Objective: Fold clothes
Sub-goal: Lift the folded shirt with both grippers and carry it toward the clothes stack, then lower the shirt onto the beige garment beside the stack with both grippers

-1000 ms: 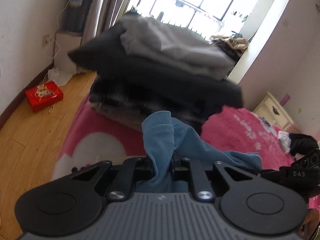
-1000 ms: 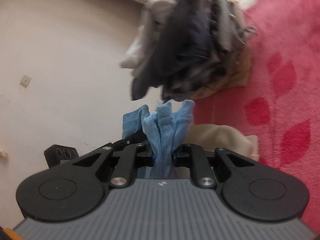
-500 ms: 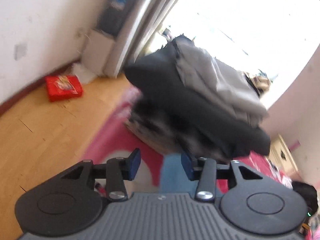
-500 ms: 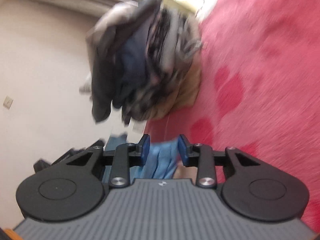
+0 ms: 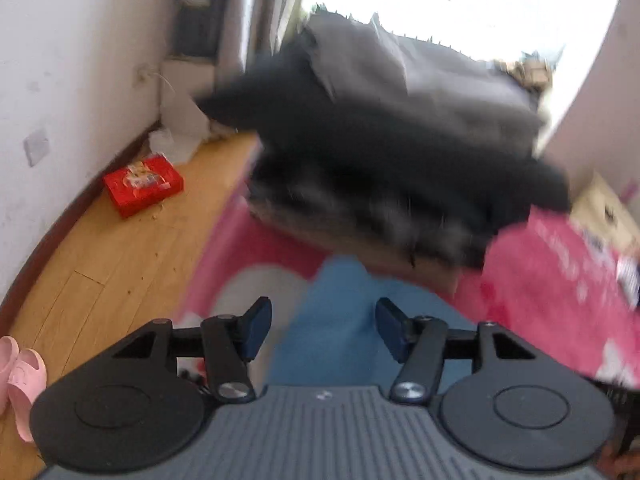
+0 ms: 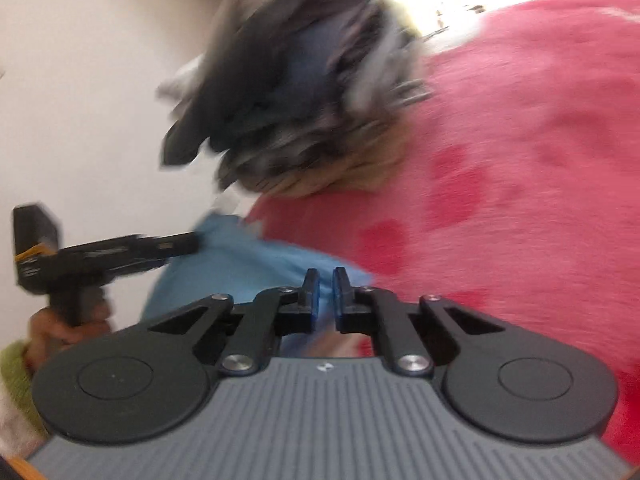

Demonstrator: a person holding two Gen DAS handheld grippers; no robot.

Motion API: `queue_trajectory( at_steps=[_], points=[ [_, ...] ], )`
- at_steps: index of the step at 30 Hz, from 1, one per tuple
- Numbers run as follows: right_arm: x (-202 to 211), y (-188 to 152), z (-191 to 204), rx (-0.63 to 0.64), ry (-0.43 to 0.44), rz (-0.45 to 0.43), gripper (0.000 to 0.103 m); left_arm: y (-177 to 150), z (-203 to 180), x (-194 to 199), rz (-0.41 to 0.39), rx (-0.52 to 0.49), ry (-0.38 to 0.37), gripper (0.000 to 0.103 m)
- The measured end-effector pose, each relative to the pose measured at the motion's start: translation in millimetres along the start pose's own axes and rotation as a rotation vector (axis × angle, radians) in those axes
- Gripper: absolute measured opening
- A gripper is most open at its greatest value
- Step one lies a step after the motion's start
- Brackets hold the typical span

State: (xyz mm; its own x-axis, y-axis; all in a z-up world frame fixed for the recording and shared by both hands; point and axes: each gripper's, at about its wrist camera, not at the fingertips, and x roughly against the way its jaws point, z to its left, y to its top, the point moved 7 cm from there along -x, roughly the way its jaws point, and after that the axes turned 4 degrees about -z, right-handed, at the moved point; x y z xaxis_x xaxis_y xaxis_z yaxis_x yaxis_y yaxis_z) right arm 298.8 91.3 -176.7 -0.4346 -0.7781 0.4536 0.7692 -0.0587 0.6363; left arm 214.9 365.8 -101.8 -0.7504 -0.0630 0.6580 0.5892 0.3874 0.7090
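Note:
A light blue garment (image 5: 344, 292) lies on the pink bed cover (image 5: 560, 280), in front of a tall pile of dark and grey folded clothes (image 5: 380, 140). My left gripper (image 5: 324, 312) hovers over the garment, its jaws opening wide and gripping nothing. In the right wrist view my right gripper (image 6: 326, 276) hangs at the near edge of the blue garment (image 6: 240, 256). Its jaws are closing to a narrow gap with no cloth visibly pinched. The left gripper (image 6: 192, 240) shows there too, its tip at the garment's far side.
A wooden floor (image 5: 100, 260) runs along the left of the bed, with a red box (image 5: 142, 184) and pink slippers (image 5: 20, 376) on it. A pale nightstand (image 5: 604, 212) stands at the right. The clothes pile (image 6: 300, 92) is blurred.
Both grippers were shut on bunched blue cloth and have let it go; the garment now lies on the bed. The left jaws spread wide. The right jaws opened, then narrowed again.

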Motion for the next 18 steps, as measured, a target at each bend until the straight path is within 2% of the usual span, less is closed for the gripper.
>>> queue_trajectory(
  at_steps=[3,5,8,11,13,15,16,18],
  points=[
    [26.6,7.1,6.0,0.065,-0.031,-0.058,0.014,15.2,8.6,41.0,-0.07,-0.003,0.032,0.058],
    [46.8,5.4,29.7,0.147,0.043,-0.062,0.014,14.1,10.5,67.0,-0.074,-0.002,0.033,0.059],
    [67.6,-17.6,82.3,0.359,0.178,-0.012,0.014,-10.2,9.0,96.9,-0.035,-0.056,0.032,0.061],
    [71.9,-55.2,116.1,0.524,0.281,0.084,0.014,-48.9,22.1,109.1,0.029,-0.082,0.08,0.061],
    [66.5,-77.6,107.5,0.575,0.257,0.164,0.014,-71.9,42.4,111.8,0.082,-0.028,0.11,0.059],
    [59.6,-85.0,76.6,0.528,0.143,0.221,0.014,-88.5,62.7,123.4,0.098,0.061,0.116,0.059],
    [65.0,-80.7,58.2,0.439,0.099,0.225,0.016,-95.0,71.6,130.1,0.096,0.109,0.111,0.059],
    [87.8,-70.9,40.4,0.243,0.13,0.176,0.017,-101.4,81.4,142.2,0.085,0.2,0.069,0.059]
  ],
)
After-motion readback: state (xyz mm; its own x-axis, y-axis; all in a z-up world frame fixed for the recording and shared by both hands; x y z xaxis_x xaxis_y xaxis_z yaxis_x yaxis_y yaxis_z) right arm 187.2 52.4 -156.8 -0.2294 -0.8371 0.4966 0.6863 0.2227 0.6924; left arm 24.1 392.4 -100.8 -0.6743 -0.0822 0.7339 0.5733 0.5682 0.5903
